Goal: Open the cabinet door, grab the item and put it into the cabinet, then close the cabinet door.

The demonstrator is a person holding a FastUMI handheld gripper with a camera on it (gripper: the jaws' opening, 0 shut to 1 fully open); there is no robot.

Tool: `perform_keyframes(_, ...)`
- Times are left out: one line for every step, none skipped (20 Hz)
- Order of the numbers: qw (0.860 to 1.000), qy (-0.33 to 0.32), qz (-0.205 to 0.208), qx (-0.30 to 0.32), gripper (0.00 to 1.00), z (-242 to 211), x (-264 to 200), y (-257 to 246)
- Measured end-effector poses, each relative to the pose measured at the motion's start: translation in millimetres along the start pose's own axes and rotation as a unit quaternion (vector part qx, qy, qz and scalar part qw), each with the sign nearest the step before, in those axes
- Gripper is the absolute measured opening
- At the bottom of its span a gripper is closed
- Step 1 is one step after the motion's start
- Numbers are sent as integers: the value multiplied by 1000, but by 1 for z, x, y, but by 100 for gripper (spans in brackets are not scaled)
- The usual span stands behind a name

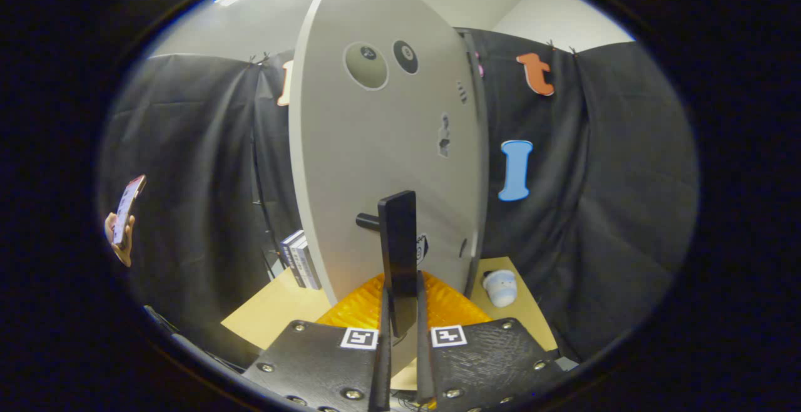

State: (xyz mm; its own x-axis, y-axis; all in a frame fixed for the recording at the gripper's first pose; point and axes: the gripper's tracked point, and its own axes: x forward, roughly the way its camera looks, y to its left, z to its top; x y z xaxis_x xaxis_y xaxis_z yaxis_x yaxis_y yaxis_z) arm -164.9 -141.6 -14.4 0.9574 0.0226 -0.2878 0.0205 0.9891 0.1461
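Between the two fingers of the gripper (400,330) stands the tall black bar handle (398,255) of the pale grey cabinet door (375,155); the fingers sit close against its lower end on either side and look clamped on it, though whether both truly press on it cannot be told. Beneath the door, just ahead of the fingers, lies an orange ribbed mat (360,305) on the light wooden tabletop (269,312). To the right of the door, beyond the fingers, a small pale blue and white plush toy (501,287) rests on the tabletop, well apart from the gripper. Left of the door stand a few upright books (300,260), and far off to the left a hand (120,236) holds up a phone (127,206).
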Motion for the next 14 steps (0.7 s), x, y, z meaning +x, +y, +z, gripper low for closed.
perform_keyframes(1000,-2,-14,5,17,-1,-1,-6)
perform_keyframes(1000,-8,-24,13,12,2,-8,-12)
perform_keyframes(999,-9,-35,6,7,0,-5,-16)
perform_keyframes(999,-10,-48,0,7,1,-3,-22)
perform_keyframes(998,-10,-60,-5,6,0,-3,-31)
perform_keyframes(997,-10,-71,-6,6,1,-5,-39)
perform_keyframes(997,-11,-81,-1,6,1,-8,-45)
perform_keyframes(996,-11,-91,6,6,1,-11,-51)
perform_keyframes(995,-11,-98,12,5,-1,-13,-54)
perform_keyframes(994,-7,-110,16,3,-3,-14,-60)
perform_keyframes(993,-8,-116,19,1,-2,-16,-66)
perform_keyframes(993,-9,-115,31,1,-2,-17,-69)
perform_keyframes(993,-8,-112,41,1,-2,-16,-68)
perform_keyframes(993,-8,-111,41,1,-2,-15,-68)
